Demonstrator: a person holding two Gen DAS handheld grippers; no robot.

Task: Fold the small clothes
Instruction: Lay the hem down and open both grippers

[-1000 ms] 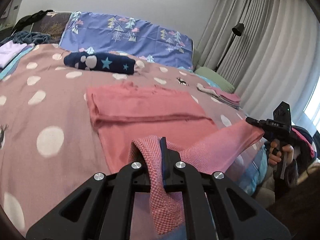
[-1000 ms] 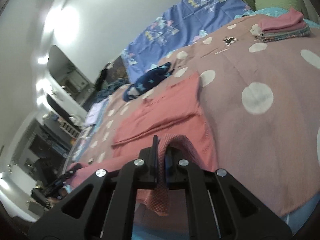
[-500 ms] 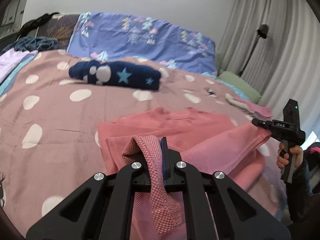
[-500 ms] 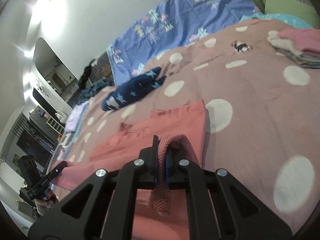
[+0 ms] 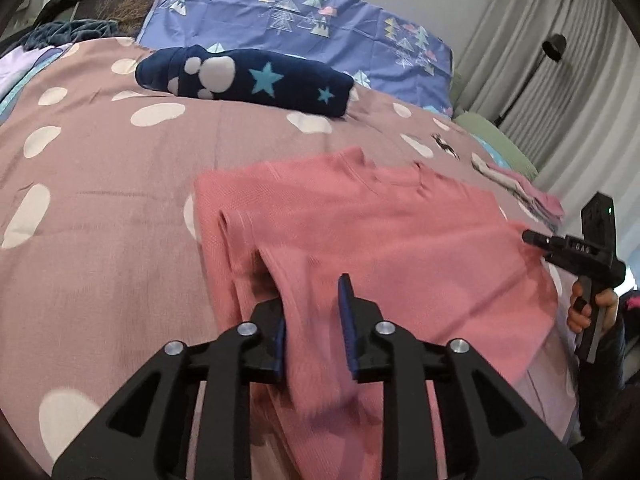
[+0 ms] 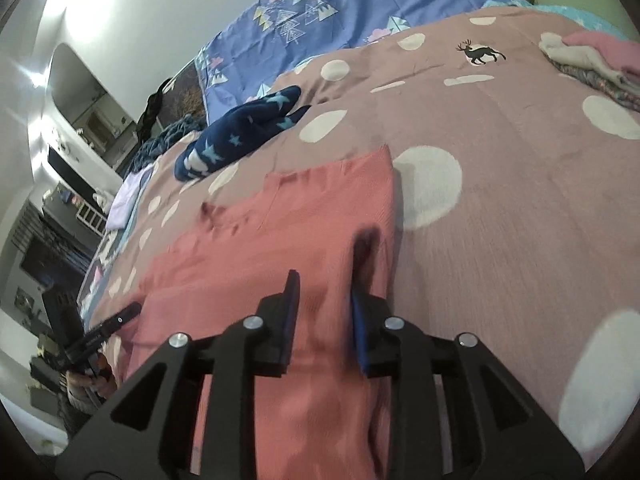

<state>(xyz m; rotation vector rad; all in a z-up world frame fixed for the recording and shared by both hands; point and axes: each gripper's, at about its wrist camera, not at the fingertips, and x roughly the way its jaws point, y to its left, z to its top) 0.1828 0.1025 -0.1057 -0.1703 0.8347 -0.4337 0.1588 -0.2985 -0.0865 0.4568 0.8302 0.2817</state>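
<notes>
Left wrist view: left tongs [image 5: 312, 324] opening, pink shirt [image 5: 360, 232] edge loose between them, shirt folded on the bed [image 5: 100, 208], plenty of bare bedspread left.

Right wrist view: right tongs [image 6: 324, 320] opening too, shirt's edge between them, open bedspread to the right.

The left gripper [image 5: 314, 324] is opening its jaws, with the pink shirt [image 5: 360, 232] lying loose between them.

Polka-dot bedspread [image 5: 120, 208]; grey curtains [image 5: 576, 72]; black floor lamp [image 5: 554, 46]; white wall [image 6: 160, 12]
</notes>
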